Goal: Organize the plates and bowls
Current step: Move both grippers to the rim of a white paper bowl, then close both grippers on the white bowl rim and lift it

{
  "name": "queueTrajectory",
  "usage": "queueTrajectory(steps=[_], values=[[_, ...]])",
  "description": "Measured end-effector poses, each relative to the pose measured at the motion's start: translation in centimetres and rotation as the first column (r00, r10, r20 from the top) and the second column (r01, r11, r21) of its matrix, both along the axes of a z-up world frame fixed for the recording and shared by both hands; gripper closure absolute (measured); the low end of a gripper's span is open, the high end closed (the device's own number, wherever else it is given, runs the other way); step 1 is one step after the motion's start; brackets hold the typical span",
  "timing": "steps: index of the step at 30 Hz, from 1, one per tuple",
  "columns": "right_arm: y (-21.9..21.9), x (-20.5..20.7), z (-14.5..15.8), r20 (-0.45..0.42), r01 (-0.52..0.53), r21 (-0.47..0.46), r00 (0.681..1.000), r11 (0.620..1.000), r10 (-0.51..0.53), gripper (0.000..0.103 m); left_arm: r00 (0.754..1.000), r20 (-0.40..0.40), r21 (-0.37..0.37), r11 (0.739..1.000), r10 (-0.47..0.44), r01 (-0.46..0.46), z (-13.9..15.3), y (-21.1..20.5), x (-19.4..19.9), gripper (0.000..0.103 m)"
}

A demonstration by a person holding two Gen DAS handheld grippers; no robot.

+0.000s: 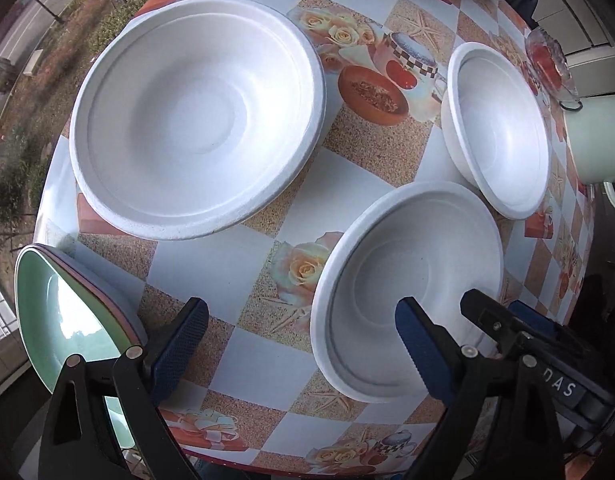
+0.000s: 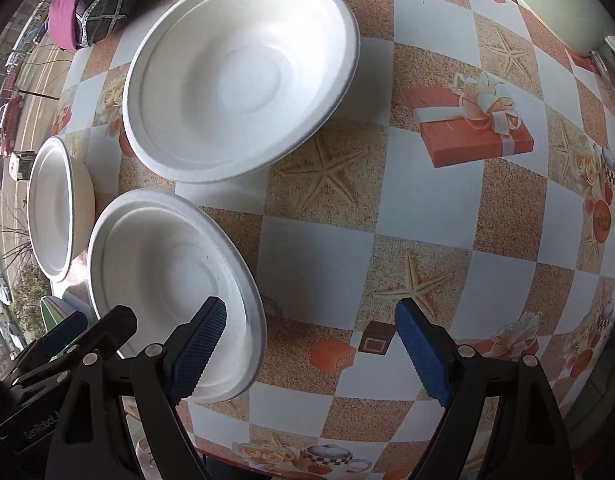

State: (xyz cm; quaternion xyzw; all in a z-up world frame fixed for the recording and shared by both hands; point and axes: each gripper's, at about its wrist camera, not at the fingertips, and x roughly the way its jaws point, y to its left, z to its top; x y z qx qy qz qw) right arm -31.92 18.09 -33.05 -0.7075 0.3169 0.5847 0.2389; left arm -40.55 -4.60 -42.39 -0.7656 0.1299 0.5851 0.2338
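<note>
My left gripper (image 1: 303, 344) and right gripper (image 2: 311, 344), both spread, empty, bracket near foam bowl (image 1: 407, 284) on patterned tablecloth (image 1: 227, 264). Large foam plate (image 1: 195, 116), small bowl (image 1: 503, 128) well apart; likely nesting pickup.

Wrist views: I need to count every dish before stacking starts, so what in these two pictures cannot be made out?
- Green plate stack, left wrist view: its near part is hidden behind the left tongs, so the number of plates is unclear.
- Middle foam bowl, right wrist view: its near rim is hidden by a finger of the right tongs.
- Pale pot, left wrist view: cut off by the picture's edge.
- Glass dish: too small and distorted to make out.
</note>
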Motion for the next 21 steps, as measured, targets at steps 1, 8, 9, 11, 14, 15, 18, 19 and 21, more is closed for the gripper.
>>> queueTrajectory(steps=[1,8,9,11,14,15,18,19,21], values=[[0.0,-0.2,-0.3,-0.001,-0.008,-0.002,1.0,1.0,0.008,0.015,1.0,0.005,-0.012,1.0,0.0,0.0,-0.3,0.1,0.0,0.014],[-1.1,-1.4,-2.3,0.0,-0.09,-0.017,0.996,0.996,0.09,0.044,1.0,0.029,-0.06,0.998,-0.012,0.014,-2.0,0.3,0.0,0.049],[-1.4,-1.5,-2.3,-0.003,-0.103,-0.008,0.995,0.995,0.103,0.045,0.999,0.023,-0.052,0.998,-0.032,0.033,-1.9,0.6,0.0,0.053],[-2.2,-2.0,-2.3,-0.02,-0.136,-0.006,0.99,0.991,0.136,0.063,0.996,0.006,-0.05,0.995,-0.091,0.091,-1.6,1.4,0.2,0.057],[-2.8,-2.3,-2.5,-0.037,-0.156,-0.023,0.987,0.988,0.155,0.081,0.986,-0.015,-0.038,0.986,-0.166,0.165,-1.1,2.6,0.6,0.065],[-3.0,-2.5,-2.6,-0.041,-0.152,-0.032,0.988,0.988,0.151,0.083,0.98,-0.023,-0.035,0.98,-0.196,0.195,-0.9,3.0,0.9,0.066],[-3.2,-2.2,-2.8,-0.047,-0.141,-0.042,0.989,0.989,0.139,0.083,0.95,-0.074,-0.042,0.952,-0.305,0.302,-0.3,4.3,2.1,0.066],[-3.1,-2.0,-2.9,-0.046,-0.139,-0.04,0.989,0.989,0.137,0.083,0.943,-0.079,-0.038,0.947,-0.322,0.32,-0.2,4.4,2.3,0.066],[-2.4,-1.0,-2.5,-0.046,-0.127,-0.045,0.991,0.991,0.125,0.083,0.937,-0.075,-0.025,0.94,-0.341,0.34,0.0,4.3,2.7,0.066]])
